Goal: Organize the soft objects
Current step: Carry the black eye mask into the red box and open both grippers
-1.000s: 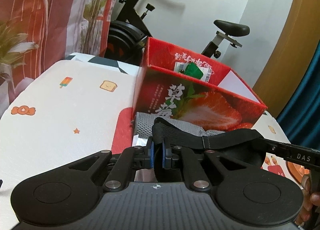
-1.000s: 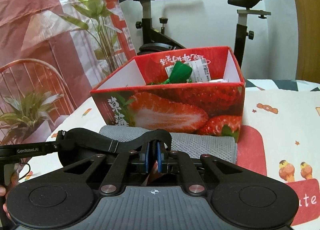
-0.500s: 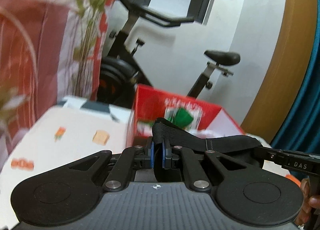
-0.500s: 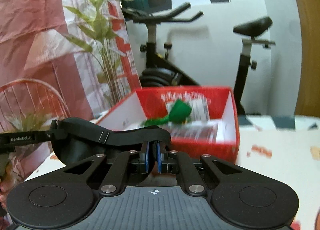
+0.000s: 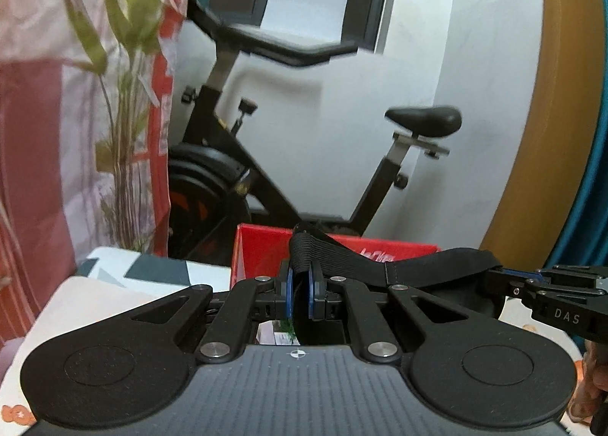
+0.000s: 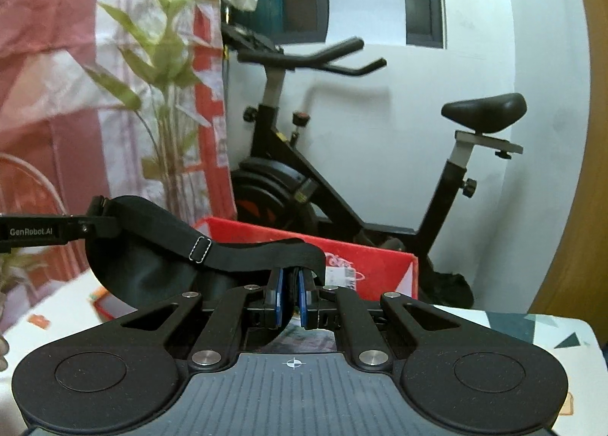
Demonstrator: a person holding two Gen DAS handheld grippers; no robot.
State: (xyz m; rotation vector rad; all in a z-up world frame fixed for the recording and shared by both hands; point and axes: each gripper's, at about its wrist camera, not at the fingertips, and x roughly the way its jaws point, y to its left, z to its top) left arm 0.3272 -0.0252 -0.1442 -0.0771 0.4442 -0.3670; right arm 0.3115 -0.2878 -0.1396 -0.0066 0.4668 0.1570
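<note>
Both hand-held grippers, the left (image 5: 300, 297) and the right (image 6: 290, 299), rose with the black eye mask (image 6: 152, 246) stretched between them, lifting it off the worktop to above the red box (image 6: 364, 265).

The black eye mask (image 6: 152, 246) pinched in my right gripper (image 6: 290, 297) is soft matt cloth with a ribbed elastic strap (image 5: 326, 251) and pale stitching at the seam. My fingers (image 5: 288, 297) are matt black plastic with smooth blue pads and shiny metal rivets. The red box (image 6: 380, 269) behind looks like glossy printed cardboard.
</note>
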